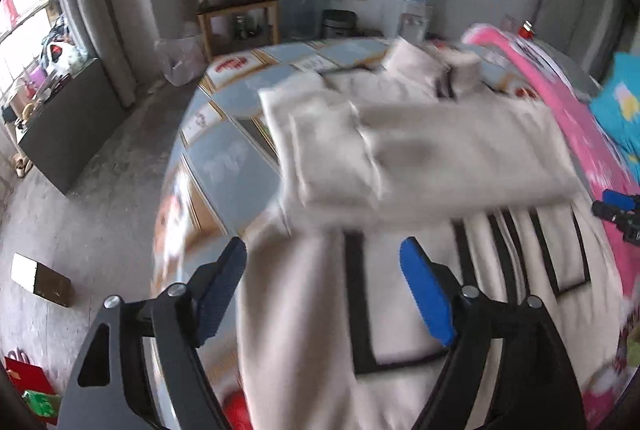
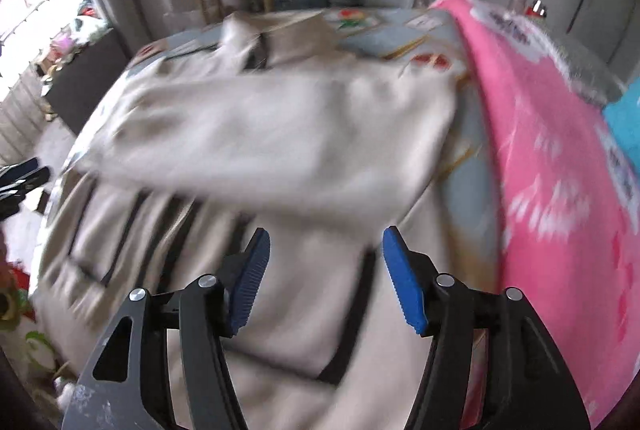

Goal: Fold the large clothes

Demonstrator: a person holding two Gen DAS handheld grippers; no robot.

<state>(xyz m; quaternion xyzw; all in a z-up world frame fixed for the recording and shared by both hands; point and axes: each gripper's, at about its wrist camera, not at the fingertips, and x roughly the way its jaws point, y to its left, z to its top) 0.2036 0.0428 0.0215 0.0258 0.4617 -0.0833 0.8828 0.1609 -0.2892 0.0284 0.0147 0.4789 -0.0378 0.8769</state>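
Both your claws hang wide and empty: left gripper and right gripper sit just above the near hem of the beige garment. Its long axis runs straight away from you across the bed. Farther on, the folded sleeves cross it; neither hand looks nearer.

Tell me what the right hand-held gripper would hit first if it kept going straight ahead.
Probably the beige garment spread on the bed: the open right hand-held gripper points straight at it. Blur leaves depth unclear.

Black angular arms, silver screws, ribbed blue pads
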